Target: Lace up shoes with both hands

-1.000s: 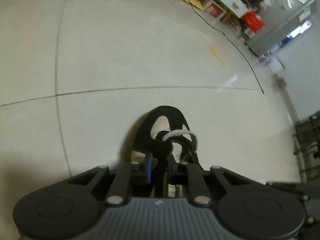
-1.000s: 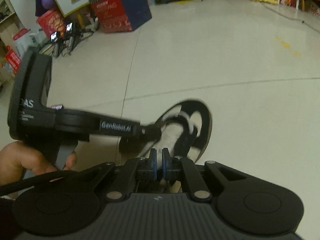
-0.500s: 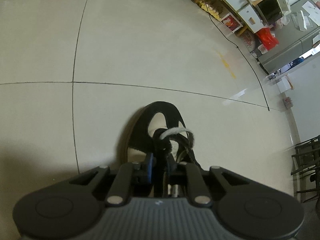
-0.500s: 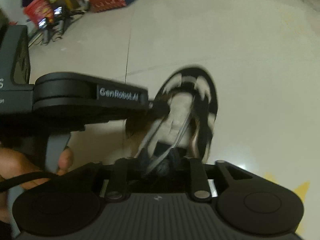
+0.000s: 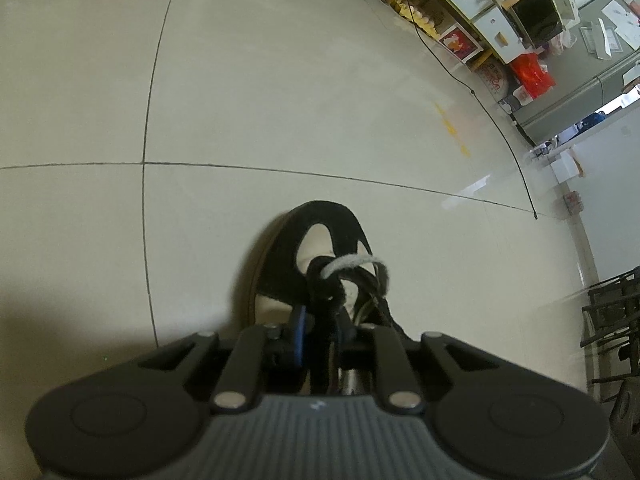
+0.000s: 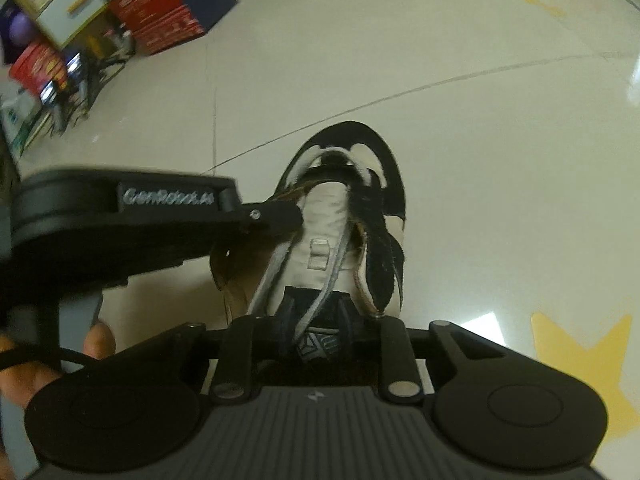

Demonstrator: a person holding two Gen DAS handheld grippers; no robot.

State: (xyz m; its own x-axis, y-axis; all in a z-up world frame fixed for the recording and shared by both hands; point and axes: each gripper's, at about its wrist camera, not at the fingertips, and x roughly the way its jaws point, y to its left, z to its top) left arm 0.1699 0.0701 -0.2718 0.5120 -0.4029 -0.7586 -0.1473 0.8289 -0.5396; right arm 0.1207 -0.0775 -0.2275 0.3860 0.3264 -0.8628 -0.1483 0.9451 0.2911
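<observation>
A black-and-cream suede sneaker [image 5: 316, 264] stands on a glossy pale tiled floor [image 5: 280, 100], toe pointing away. The left gripper [image 5: 320, 328] is pinched narrowly on the shoe's dark side flap, beside the grey lace [image 5: 352, 262]. The right gripper [image 6: 316, 328] is clamped on a grey lace strand [image 6: 328, 276] over the tongue. Shelving [image 5: 500, 20] lines the far right; red boxes [image 6: 160, 20] stand far left.

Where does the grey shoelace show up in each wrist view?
Left wrist: grey shoelace loops over the shoe's throat, just above centre bottom.
Right wrist: two strands run down the tongue to the right tongs, lower centre.
Shared landmark: the shoe's black toe cap.
</observation>
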